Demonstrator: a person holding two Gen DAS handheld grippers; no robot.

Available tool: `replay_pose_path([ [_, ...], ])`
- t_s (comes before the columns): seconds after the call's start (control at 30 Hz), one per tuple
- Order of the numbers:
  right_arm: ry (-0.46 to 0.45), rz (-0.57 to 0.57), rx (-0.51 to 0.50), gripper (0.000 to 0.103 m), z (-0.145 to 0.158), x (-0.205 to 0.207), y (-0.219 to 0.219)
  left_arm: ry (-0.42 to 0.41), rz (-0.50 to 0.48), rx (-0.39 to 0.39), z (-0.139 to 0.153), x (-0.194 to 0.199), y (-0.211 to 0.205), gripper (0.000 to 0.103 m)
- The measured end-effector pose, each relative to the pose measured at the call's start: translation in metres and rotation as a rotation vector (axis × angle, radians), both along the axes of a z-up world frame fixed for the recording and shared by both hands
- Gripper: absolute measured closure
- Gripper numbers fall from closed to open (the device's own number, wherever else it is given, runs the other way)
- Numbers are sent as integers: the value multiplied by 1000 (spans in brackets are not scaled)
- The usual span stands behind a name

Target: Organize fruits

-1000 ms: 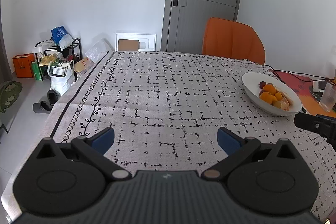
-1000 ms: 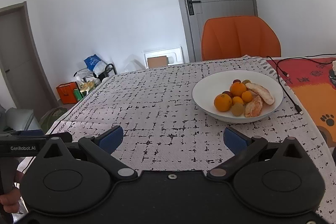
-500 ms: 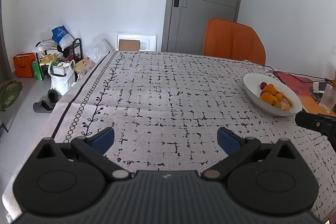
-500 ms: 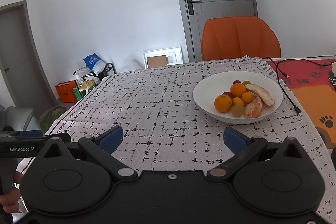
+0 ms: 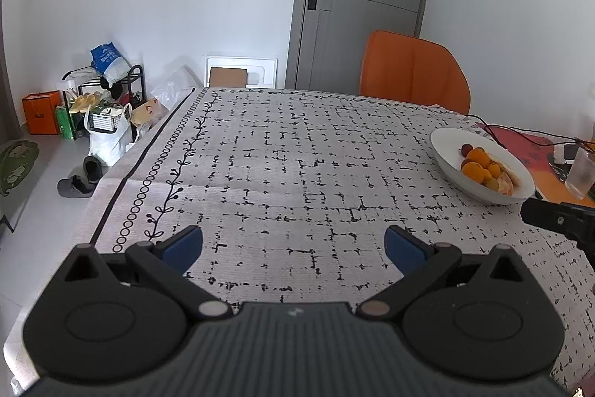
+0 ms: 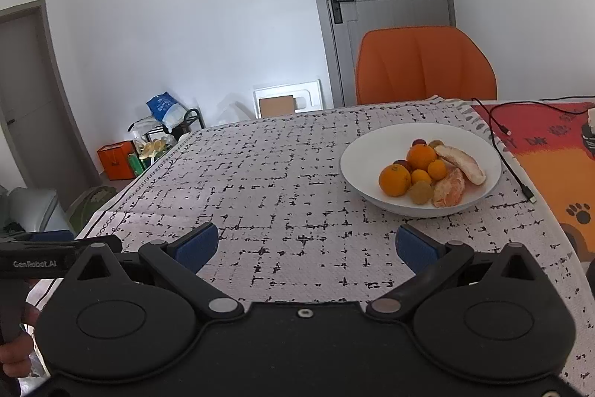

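Honestly, looks like most of the sorting is behind us:
Left gripper (image 5: 293,246): black two-finger tool with blue pads, jaws spread wide, holding nothing, hovering over bare tablecloth well left of the bowl.
Patterned grey-and-black tablecloth (image 6: 282,181): no stray fruit on it anywhere left of the bowl.
Right gripper (image 6: 306,246): same build, jaws released and empty, just short of the bowl.
Shallow white ceramic bowl (image 6: 372,151): all visible fruit sits here, namely round oranges (image 6: 395,179), peeled pale segments (image 6: 459,164), and a couple of small dark ones.
Left to do: nothing obvious, I'd guess; maybe a final tidy.

bare tablecloth (image 6: 282,173), bowl (image 6: 357,155) far right
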State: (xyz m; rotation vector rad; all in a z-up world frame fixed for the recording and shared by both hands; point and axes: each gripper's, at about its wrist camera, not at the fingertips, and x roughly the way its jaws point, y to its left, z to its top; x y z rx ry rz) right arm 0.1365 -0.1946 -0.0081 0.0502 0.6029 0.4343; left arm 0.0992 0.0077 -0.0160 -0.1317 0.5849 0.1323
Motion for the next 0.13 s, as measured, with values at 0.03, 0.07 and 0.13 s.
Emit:
replay_pose_path([
  [0.03,1,-1,1,0,0,0,0,1,-1,-1,0,0,0,0],
  [0.07,2,-1,1,0,0,0,0,1,-1,-2,0,0,0,0],
  [0.13,2,2,1,0,-1,0,0,3,-1,-3,-1,1,0,0],
])
